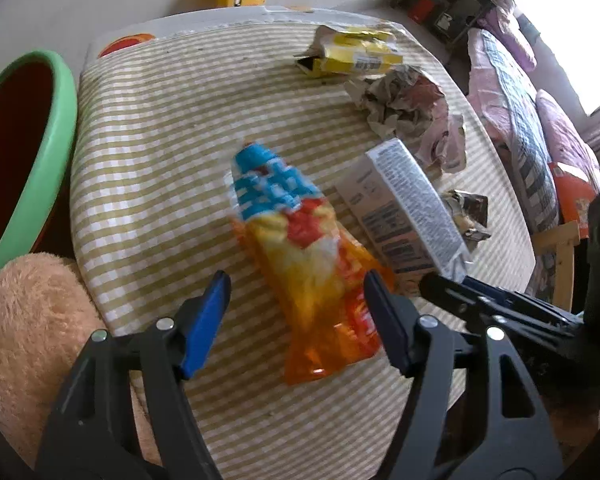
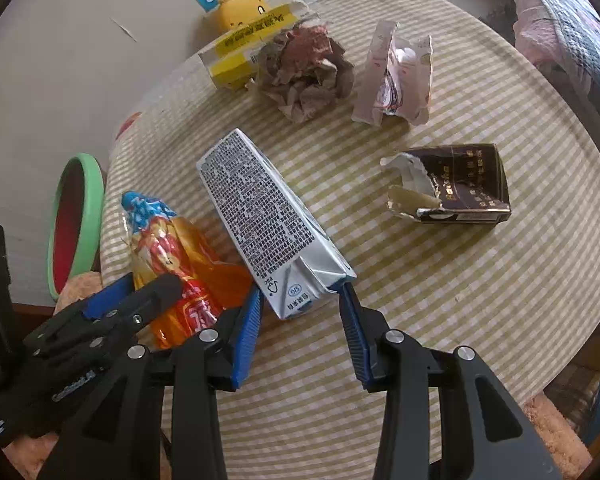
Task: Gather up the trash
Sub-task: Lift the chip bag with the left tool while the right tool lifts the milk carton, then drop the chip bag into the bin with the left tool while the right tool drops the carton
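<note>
Blue-padded left gripper [image 1: 296,292] gapes around the orange snack bag [image 1: 300,248] (blurred); right gripper [image 2: 300,300] pinches the grey carton [image 2: 268,216]

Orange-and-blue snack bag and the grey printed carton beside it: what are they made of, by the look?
Orange-and-blue snack bag: thin plastic film, glossy; it crinkles, shines and looks translucent at its orange end. Grey printed carton: likely foil-laminated paperboard, satin silver; crisp folded edges and a creased gable end point to that, though the lining is hidden.
</note>
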Demonstrator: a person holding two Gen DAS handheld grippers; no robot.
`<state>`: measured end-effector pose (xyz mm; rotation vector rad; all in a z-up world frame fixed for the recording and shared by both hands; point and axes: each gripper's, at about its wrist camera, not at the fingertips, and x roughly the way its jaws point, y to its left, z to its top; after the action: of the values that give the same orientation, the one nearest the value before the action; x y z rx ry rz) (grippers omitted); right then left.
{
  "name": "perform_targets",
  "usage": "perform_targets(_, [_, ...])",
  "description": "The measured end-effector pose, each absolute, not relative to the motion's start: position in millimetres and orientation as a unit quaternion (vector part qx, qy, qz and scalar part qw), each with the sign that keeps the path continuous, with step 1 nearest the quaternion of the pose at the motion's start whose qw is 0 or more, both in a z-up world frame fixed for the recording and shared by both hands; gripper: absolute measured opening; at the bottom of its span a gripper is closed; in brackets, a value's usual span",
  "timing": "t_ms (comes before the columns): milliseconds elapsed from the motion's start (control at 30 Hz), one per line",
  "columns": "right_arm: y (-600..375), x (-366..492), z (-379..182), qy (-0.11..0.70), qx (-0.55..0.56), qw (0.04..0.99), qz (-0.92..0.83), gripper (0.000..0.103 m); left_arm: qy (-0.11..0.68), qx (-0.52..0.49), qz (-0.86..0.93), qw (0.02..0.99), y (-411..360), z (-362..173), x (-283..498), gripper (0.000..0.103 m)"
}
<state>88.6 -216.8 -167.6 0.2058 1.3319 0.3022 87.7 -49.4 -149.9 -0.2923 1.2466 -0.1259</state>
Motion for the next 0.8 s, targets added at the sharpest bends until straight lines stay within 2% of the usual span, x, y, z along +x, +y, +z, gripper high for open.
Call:
perform_targets(33, [-215,88,-169,0.615,0.091,0.770,0.139,0.037,0.580,-0.132,-0.063,0.801,-52,-150,88,0.062])
perform_targets(100, [-211,88,-167,0.609,0.084,0.776,0.141,0.034,0.584,-0.132,-0.070,0.798,-55,-152,88,0.047])
perform_targets(200, [-209,87,-159,0.592,0.090,0.787,0.148,0.031,0.579,-0.143,-0.075,0.799,-51,-152,87,0.038])
perform_targets(300, [-213,87,-149,0.569,0.104,0.802,0.149,0.030,0.576,-0.154,-0.074,0.800,-41,-148,85,0.033])
perform_targets(633, [-221,79,-121,0.531,0.119,0.823,0.164,0.028,0.497,-0.197,-0.053,0.844,24,-91,71,0.032])
perform_targets(767, [-217,77,-136,0.567,0.086,0.805,0.151,0.033,0.473,-0.220,-0.032,0.853,58,-74,67,0.032])
perform_targets(800, [-215,77,-140,0.575,0.074,0.802,0.147,0.045,0.468,-0.223,-0.028,0.855,64,-71,66,0.032])
